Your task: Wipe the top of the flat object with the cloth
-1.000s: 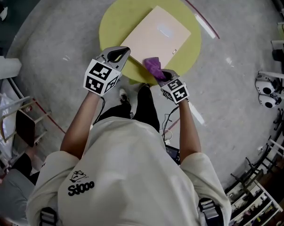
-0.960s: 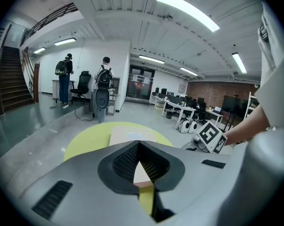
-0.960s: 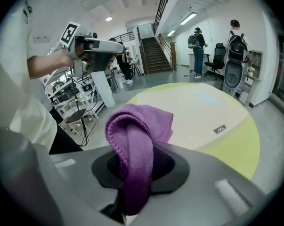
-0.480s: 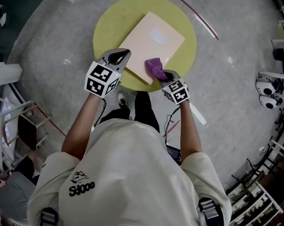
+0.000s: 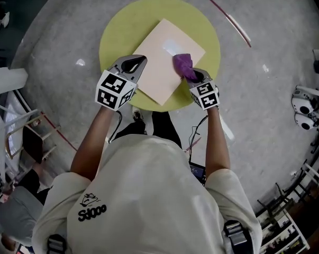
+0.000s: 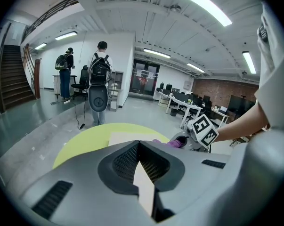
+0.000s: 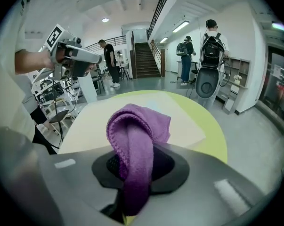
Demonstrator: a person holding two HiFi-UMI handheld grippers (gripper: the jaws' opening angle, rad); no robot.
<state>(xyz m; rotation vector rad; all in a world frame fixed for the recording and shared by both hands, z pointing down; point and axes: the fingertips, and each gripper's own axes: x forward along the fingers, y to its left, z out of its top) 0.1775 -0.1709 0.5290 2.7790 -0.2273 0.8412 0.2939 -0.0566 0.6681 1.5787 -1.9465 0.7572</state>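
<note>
Both grippers were clenched. The right gripper point(image 5: 193, 77) pinched the purple cloth point(image 5: 183, 63) on the flat object point(image 5: 159, 70). The left gripper point(image 5: 133, 64) clamped its edge.

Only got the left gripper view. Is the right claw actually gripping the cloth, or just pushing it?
Observer: Gripping. The right gripper view shows the right claw shut on the purple cloth, with a folded bunch sticking out in front.
Operator: Where on the board is it?
Observer: Head view: the cloth is on the beige board, near its right edge, towards the far corner.
Operator: Board overhanging the table?
Observer: No, it lies wholly within the round yellow table.
</note>
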